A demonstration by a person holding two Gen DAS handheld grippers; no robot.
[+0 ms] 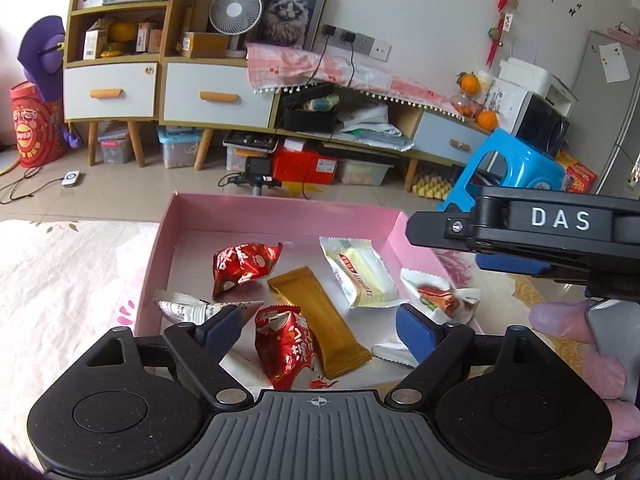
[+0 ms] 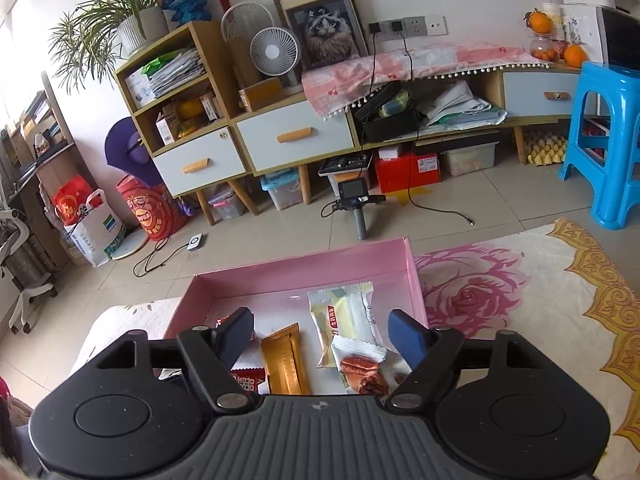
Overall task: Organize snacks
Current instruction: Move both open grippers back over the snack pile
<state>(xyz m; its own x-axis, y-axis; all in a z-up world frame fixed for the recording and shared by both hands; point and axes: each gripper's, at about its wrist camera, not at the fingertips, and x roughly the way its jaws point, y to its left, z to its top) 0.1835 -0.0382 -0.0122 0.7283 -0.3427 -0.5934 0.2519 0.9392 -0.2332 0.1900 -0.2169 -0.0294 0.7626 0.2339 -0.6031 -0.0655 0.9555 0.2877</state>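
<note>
The snacks are lying in the pink box [image 1: 280, 220], which is sitting on the floral cloth [image 1: 68, 280] directly ahead of both grippers. Your left gripper [image 1: 320, 326] is hovering over the near end of the box with its jaws standing wide apart and gripping nothing. Between its fingers a red crinkled packet [image 1: 282, 346] is lying loose, touching neither pad, with the gold bar [image 1: 318, 320] just beside it on the gripper's right. Past the fingertips a second red packet [image 1: 244, 264] and a pale yellow wafer packet [image 1: 360, 272] are resting further in, while a silver-white packet [image 1: 188, 308] is lying against the left finger.

Your right gripper [image 2: 322, 338] is also standing open and empty. A clear packet of reddish-brown snack [image 2: 362, 370] is lying between its fingers, nearer the right one, without being pinched. In the left wrist view, the right gripper is reaching in from the right edge above the box corner.
</note>
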